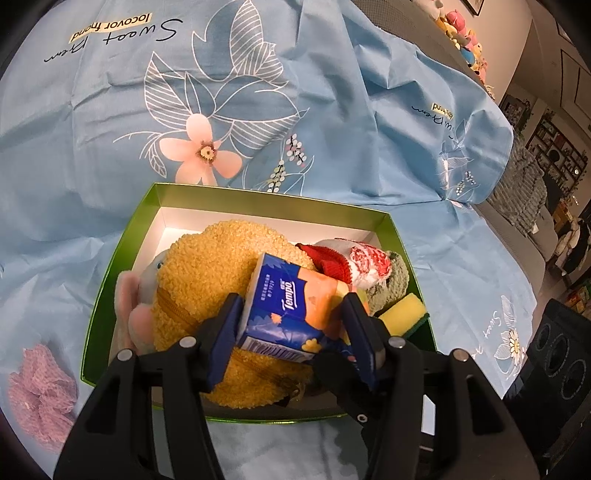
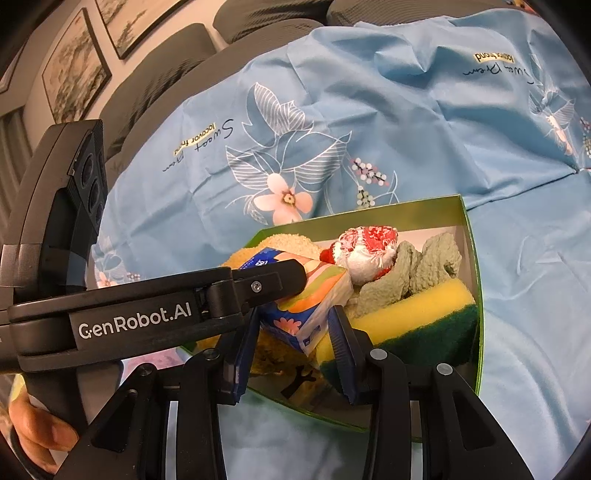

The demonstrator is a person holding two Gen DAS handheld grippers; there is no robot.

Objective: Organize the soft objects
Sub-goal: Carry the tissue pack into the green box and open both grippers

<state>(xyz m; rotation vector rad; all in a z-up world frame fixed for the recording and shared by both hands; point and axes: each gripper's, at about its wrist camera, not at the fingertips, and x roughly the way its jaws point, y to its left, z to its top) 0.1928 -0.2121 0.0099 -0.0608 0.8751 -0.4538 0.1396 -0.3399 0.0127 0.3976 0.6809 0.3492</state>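
A green box (image 1: 122,254) (image 2: 474,258) lies on a light blue floral sheet. In it are a yellow plush pouch (image 1: 207,266), a red and white cloth (image 1: 365,264) (image 2: 365,247), a grey-green cloth (image 2: 424,269) and a yellow and green sponge (image 1: 402,308) (image 2: 417,314). My left gripper (image 1: 291,336) is shut on a blue and orange Tempo tissue pack (image 1: 291,299) (image 2: 306,306) and holds it over the box, above the pouch. My right gripper (image 2: 291,350) is open and empty at the box's near edge, just below the pack.
A pink mesh cloth (image 1: 40,384) lies on the sheet left of the box. Dark sofa cushions (image 2: 177,55) rise behind the sheet. A black speaker (image 1: 557,354) stands at the right. Plush toys (image 1: 465,33) sit far back.
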